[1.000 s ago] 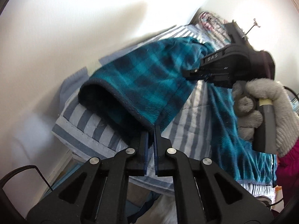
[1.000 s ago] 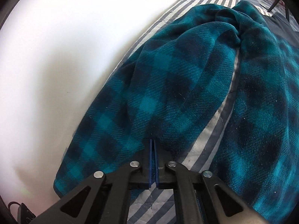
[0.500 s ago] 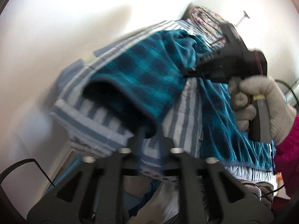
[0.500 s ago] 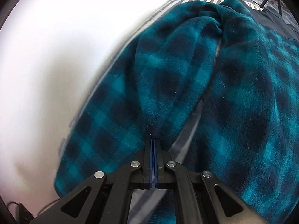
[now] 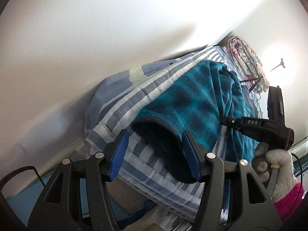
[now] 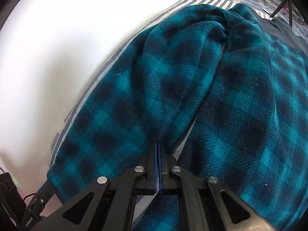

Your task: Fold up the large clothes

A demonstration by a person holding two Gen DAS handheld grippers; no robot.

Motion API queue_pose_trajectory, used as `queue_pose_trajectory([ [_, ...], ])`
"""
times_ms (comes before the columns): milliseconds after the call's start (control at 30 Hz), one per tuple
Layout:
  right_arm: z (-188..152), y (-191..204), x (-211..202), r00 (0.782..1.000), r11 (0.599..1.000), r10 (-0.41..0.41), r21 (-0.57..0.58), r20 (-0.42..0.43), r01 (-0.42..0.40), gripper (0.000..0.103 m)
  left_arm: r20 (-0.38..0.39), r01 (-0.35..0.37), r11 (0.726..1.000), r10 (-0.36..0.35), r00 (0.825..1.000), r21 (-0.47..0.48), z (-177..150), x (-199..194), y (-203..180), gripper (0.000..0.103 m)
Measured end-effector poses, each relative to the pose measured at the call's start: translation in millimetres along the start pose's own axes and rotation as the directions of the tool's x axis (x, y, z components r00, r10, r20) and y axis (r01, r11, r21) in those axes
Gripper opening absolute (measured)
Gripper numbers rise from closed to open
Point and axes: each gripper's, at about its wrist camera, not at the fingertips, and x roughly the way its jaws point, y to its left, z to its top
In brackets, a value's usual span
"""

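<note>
1. The left gripper [image 5: 155, 154] has just been opening; its blue pads [image 5: 117, 155] stand apart on either side of the dark cuff [image 5: 159, 146], not pressing it.
2. The right gripper [image 6: 157, 148] is clamped on a fold of the teal checked fleece garment [image 6: 192, 80].
3. The garment lies on a striped bedspread [image 5: 123, 104] beside a white wall [image 5: 96, 28].

We note a bed [image 5: 123, 104] covered in blue, grey and white striped bedding, set against a pale wall. A teal-and-navy checked fleece garment [image 6: 240, 115] lies directly upon it; floral folded fabric [image 5: 248, 61] rests at its far end.
</note>
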Motion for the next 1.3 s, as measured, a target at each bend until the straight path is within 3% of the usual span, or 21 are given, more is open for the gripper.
queue_pose_trajectory([
  [167, 0.1, 7.0, 7.5, 1.000, 0.999, -0.014, -0.034, 0.003, 0.014, 0.000, 0.010, 0.036, 0.997, -0.035, 0.999, -0.066, 0.8, -6.0, 5.8, 0.059],
  [233, -3.9, 10.7, 13.0, 1.000, 0.999, -0.016, -0.038, 0.002, 0.016, 0.000, 0.005, 0.041, 0.997, -0.041, 0.999, -0.071, 0.9, -4.6, 4.0, 0.065],
  [433, -10.0, 12.1, 21.8, 1.000, 0.999, -0.020, -0.050, 0.005, 0.021, 0.000, -0.008, 0.005, 0.992, -0.006, 1.000, -0.125, 3.5, 9.7, 3.9, 0.066],
  [533, -12.1, 10.9, 24.5, 1.000, 0.998, -0.020, -0.053, 0.005, 0.020, 0.000, 0.001, -0.037, 0.993, 0.038, 0.999, -0.109, 4.1, 10.9, -3.6, 0.066],
  [567, -12.7, 11.3, 24.7, 1.000, 0.998, -0.020, -0.053, 0.005, 0.020, 0.000, 0.007, -0.057, 0.994, 0.058, 0.998, -0.097, 4.2, 11.4, -6.3, 0.063],
  [633, -14.0, 11.2, 24.8, 1.000, 0.999, -0.018, -0.052, 0.006, 0.018, 0.000, 0.016, -0.116, 0.991, 0.117, 0.993, -0.061, 4.1, 13.0, -12.6, 0.037],
  [667, -14.2, 10.1, 23.7, 1.000, 0.999, -0.016, -0.051, 0.005, 0.016, 0.000, 0.021, -0.134, 0.990, 0.135, 0.991, -0.045, 3.9, 13.7, -15.0, 0.030],
  [700, -14.4, 9.4, 23.6, 1.000, 0.999, -0.013, -0.052, 0.004, 0.013, 0.000, 0.022, -0.133, 0.990, 0.134, 0.991, -0.038, 4.0, 15.0, -15.8, 0.016],
  [733, -14.7, 9.0, 23.5, 1.000, 0.998, -0.011, -0.054, 0.003, 0.011, 0.000, 0.017, -0.115, 0.993, 0.116, 0.993, -0.031, 4.0, 16.2, -17.5, 0.009],
  [833, -15.5, 8.4, 22.0, 1.000, 0.998, -0.003, -0.067, -0.005, 0.003, 0.000, 0.054, -0.122, 0.992, 0.121, 0.991, 0.015, 2.7, 11.3, -26.4, 0.008],
  [900, -15.4, 6.8, 17.3, 1.000, 0.997, 0.017, -0.069, -0.010, -0.018, 0.006, 0.090, -0.117, 0.992, 0.112, 0.990, 0.055, 1.2, 1.0, -35.1, 0.007],
  [967, -13.4, 1.5, 3.9, 0.998, 0.997, 0.064, -0.053, 0.021, -0.063, 0.031, 0.131, -0.098, 0.991, 0.085, 0.988, 0.096, -0.8, -12.5, -44.7, 0.007],
  [1100, 0.4, -12.0, -23.0, 0.986, 0.990, 0.143, -0.006, 0.082, -0.143, 0.032, 0.187, -0.079, 0.977, 0.041, 0.982, 0.199, -4.7, -32.9, -67.9, 0.007],
  [1200, 18.3, -13.3, -35.1, 0.981, 0.988, 0.156, 0.003, 0.116, -0.157, 0.037, 0.208, -0.065, 0.959, 0.007, 0.978, 0.274, -10.2, -42.7, -86.1, 0.007],
  [1267, 35.2, -9.4, -38.1, 0.979, 0.987, 0.157, 0.005, 0.126, -0.159, 0.052, 0.200, -0.042, 0.945, -0.025, 0.979, 0.324, -14.4, -45.5, -97.3, 0.007],
  [1300, 44.1, -6.1, -37.1, 0.980, 0.987, 0.155, 0.008, 0.124, -0.157, 0.053, 0.198, -0.034, 0.939, -0.037, 0.980, 0.342, -16.1, -46.3, -101.1, 0.007],
])
